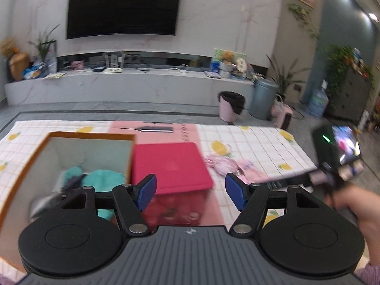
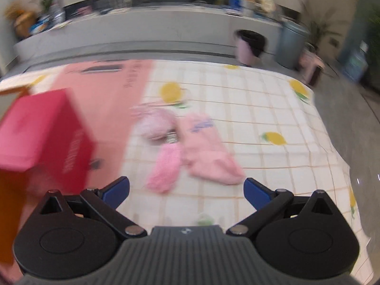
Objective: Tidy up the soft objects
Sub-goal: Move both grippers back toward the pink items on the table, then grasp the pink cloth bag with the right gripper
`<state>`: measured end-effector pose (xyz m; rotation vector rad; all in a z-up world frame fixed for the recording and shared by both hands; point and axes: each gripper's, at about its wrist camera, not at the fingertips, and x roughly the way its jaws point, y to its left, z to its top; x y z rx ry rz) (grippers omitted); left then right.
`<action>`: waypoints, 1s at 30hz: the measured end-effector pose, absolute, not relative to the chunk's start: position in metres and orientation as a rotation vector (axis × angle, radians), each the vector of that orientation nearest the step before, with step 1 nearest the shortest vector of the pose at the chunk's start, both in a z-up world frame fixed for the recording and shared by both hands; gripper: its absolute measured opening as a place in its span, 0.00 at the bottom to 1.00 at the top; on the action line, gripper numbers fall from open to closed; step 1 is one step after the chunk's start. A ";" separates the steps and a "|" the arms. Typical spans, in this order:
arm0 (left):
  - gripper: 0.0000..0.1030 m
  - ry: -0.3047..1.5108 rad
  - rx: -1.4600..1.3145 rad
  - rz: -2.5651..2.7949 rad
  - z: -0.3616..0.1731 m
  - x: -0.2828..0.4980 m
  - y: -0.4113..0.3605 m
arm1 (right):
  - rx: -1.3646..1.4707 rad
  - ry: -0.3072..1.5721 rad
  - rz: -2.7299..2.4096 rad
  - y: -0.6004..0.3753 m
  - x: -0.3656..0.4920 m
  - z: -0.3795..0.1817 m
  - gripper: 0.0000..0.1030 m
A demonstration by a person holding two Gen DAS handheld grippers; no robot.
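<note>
While both tools gape, bare cloth (image 2: 261,109) flanks pink socks (image 2: 209,156).

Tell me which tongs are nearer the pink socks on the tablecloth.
Right. The right tongs hang open just short of the pink socks, facing them. The left tongs sit over the red box, socks off to their right.

I see a cloth table cover (image 2: 261,109), matt, woven-looking, printed with a grid and lemons. On it my pink soft pieces (image 2: 209,156) look fuzzy, like fleece or knit, and a smaller one (image 2: 166,168) looks shaggier. The red box (image 1: 169,165) reads as smooth card with a slight sheen; the orange-rimmed box (image 1: 90,135) has matt pale walls and teal cloth (image 1: 104,177) inside. My gripper pads (image 1: 147,191) look like matt blue rubber on black plastic arms
</note>
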<state>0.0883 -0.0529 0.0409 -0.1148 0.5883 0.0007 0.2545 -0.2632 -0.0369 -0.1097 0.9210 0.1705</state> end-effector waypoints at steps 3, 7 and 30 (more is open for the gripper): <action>0.76 0.597 -0.070 -0.035 0.026 0.091 -0.078 | -0.125 0.866 0.089 -0.273 0.279 -0.056 0.96; 0.76 0.563 -0.009 -0.088 0.005 0.091 -0.108 | -0.133 0.911 0.091 -0.279 0.309 -0.081 0.90; 0.76 0.595 0.020 -0.159 -0.059 0.139 -0.175 | 0.002 1.100 -0.027 -0.357 0.324 -0.094 0.09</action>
